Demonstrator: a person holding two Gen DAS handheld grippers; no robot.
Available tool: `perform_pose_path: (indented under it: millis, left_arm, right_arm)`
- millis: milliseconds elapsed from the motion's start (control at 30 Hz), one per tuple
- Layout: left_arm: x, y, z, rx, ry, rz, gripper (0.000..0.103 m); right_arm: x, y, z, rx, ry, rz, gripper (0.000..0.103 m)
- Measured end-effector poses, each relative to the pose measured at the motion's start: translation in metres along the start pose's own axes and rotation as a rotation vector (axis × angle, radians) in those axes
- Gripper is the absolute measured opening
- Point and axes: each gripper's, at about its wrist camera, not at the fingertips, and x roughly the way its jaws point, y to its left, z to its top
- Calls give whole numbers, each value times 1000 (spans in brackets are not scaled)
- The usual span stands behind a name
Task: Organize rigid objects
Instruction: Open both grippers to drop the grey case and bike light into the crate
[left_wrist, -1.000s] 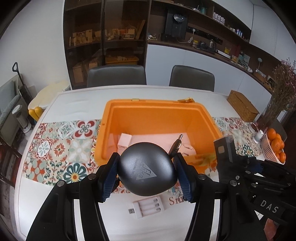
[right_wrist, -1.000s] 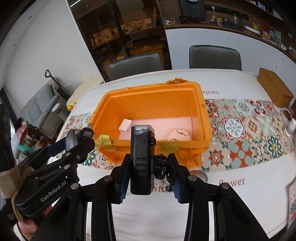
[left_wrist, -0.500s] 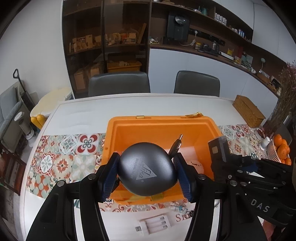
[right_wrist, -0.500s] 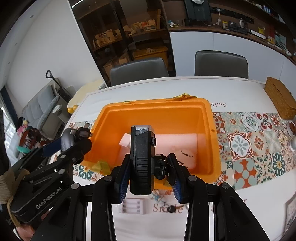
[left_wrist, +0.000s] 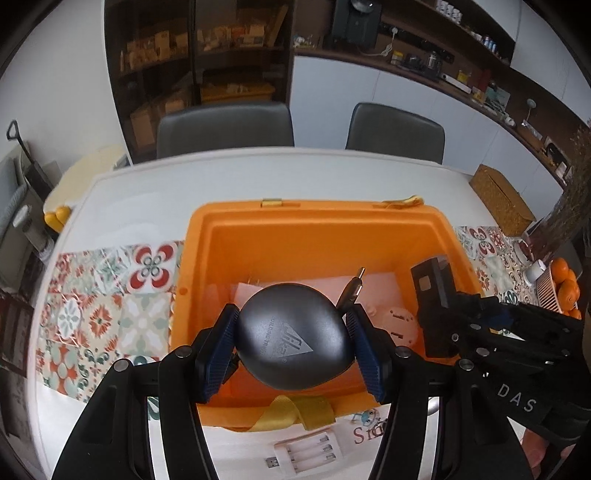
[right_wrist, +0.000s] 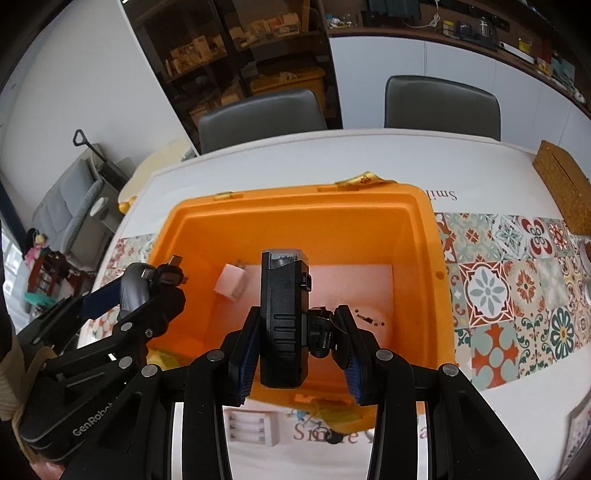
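At the near edge of the table (left_wrist: 229, 173), one white battery charger (left_wrist: 308, 451) with three slots lies beside one small USB dongle (left_wrist: 272, 462). Above it, the left gripper (left_wrist: 291, 345) is clamped on one dark grey rounded case (left_wrist: 293, 338), a cable plug sticking up at its right side, held over the near part of the single orange bin (left_wrist: 317, 229). The right gripper (right_wrist: 298, 345) is clamped on one black boxy device (right_wrist: 282, 314) with a mount knob on its side, also held over the bin's near wall. Inside the bin, two things rest on the pale floor: one white cube charger (right_wrist: 231, 282) toward the left, and one white round plug adapter (left_wrist: 400, 326) toward the right. One patterned runner (right_wrist: 517, 280) crosses the table under the bin. At the right edge sits one woven box (right_wrist: 565, 188). Beyond the far edge stand two grey chairs (left_wrist: 225, 127).
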Motion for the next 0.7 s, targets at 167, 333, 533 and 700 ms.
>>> perform_pose_path:
  millis: [167, 333, 533, 700]
  left_arm:
    - [14, 2, 0, -6, 38, -5, 59]
    - [30, 1, -1, 5, 99, 4, 59]
    - [34, -2, -1, 24, 106, 34, 66]
    - [27, 2, 2, 18, 94, 100, 83]
  right_arm:
    - [13, -5, 3, 20, 44, 6, 40]
    - [21, -6, 2, 20, 64, 0, 40]
    - [26, -6, 2, 19, 74, -13, 40]
    - [24, -8, 1, 28, 76, -8, 40]
